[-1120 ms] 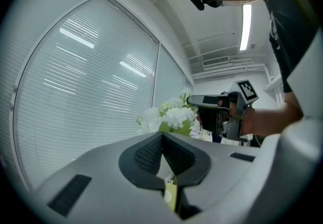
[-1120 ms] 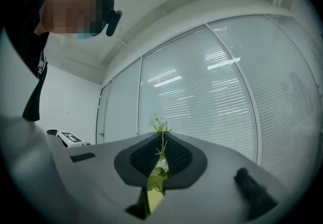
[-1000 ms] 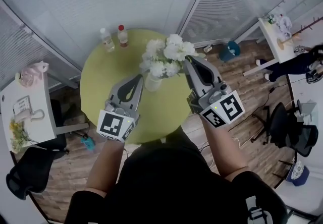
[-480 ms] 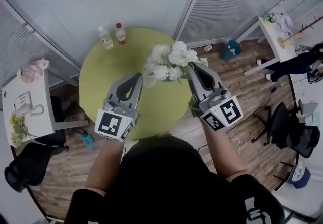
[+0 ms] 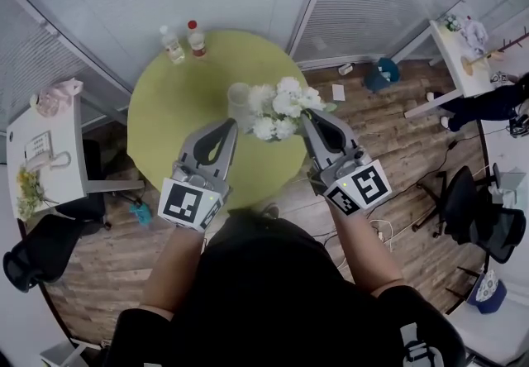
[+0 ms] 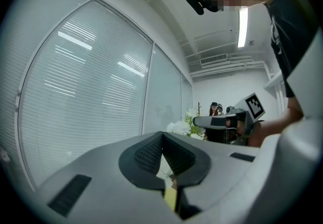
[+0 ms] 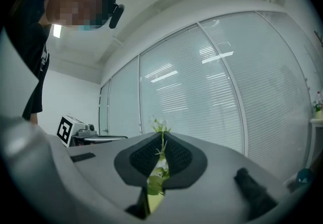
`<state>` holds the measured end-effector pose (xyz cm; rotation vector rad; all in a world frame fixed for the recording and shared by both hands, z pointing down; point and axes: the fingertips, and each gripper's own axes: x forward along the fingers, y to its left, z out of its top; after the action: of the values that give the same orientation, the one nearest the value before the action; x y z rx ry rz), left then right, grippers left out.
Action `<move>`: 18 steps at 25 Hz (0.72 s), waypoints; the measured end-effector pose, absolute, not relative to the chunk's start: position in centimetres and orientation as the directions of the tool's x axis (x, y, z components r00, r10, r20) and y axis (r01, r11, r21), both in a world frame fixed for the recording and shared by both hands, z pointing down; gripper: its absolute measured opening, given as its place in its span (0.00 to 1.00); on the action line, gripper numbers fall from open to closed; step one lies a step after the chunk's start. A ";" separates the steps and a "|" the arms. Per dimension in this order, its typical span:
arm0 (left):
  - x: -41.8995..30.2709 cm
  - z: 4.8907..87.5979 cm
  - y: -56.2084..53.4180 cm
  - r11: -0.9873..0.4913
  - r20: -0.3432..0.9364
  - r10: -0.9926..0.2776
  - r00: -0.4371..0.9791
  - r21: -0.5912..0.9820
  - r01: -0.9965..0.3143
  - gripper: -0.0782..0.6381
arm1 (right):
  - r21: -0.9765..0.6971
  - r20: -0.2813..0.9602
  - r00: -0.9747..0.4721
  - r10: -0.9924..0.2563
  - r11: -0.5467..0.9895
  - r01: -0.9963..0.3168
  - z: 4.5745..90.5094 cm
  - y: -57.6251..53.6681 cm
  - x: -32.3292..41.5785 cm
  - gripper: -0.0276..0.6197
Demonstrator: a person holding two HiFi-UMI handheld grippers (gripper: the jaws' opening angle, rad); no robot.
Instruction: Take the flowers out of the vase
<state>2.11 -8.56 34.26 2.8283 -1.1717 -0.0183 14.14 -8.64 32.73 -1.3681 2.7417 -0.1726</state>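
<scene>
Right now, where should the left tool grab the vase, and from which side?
Probably around its mid body, level, coming from the person's side. The vase stands upright on the table, its round wall bare toward the left tool; the flowers in the right tool crowd its right.

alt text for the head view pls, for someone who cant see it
Seen from above, a person's right gripper holds a bunch of white flowers beside a glass vase on a round green table. The left gripper, shut, points toward the vase. Two bottles stand at the table's far edge.
</scene>
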 end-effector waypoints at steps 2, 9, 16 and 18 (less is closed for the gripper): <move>2.4 34.5 -7.7 -0.702 0.025 -0.709 0.705 0.076 -0.708 0.12 | -0.139 -0.015 -0.603 -0.797 0.599 -0.789 33.1 -7.9 14.3 0.08; 3.2 34.9 -5.4 -0.692 0.045 -0.718 0.695 0.069 -0.719 0.12 | -0.174 -0.020 -0.617 -0.787 0.610 -0.773 34.2 -6.3 14.3 0.08; 2.6 34.8 -3.4 -0.685 0.053 -0.724 0.687 0.054 -0.726 0.12 | -0.183 -0.007 -0.652 -0.758 0.642 -0.744 35.4 -4.1 12.0 0.08; 2.0 35.0 -3.2 -0.687 0.057 -0.723 0.689 0.050 -0.725 0.12 | -0.186 0.003 -0.659 -0.753 0.647 -0.740 35.8 -3.9 11.3 0.08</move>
<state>1.99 -3.24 34.96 2.8234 -1.2125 0.0498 11.29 -3.89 35.81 -1.2631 2.7827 -0.2630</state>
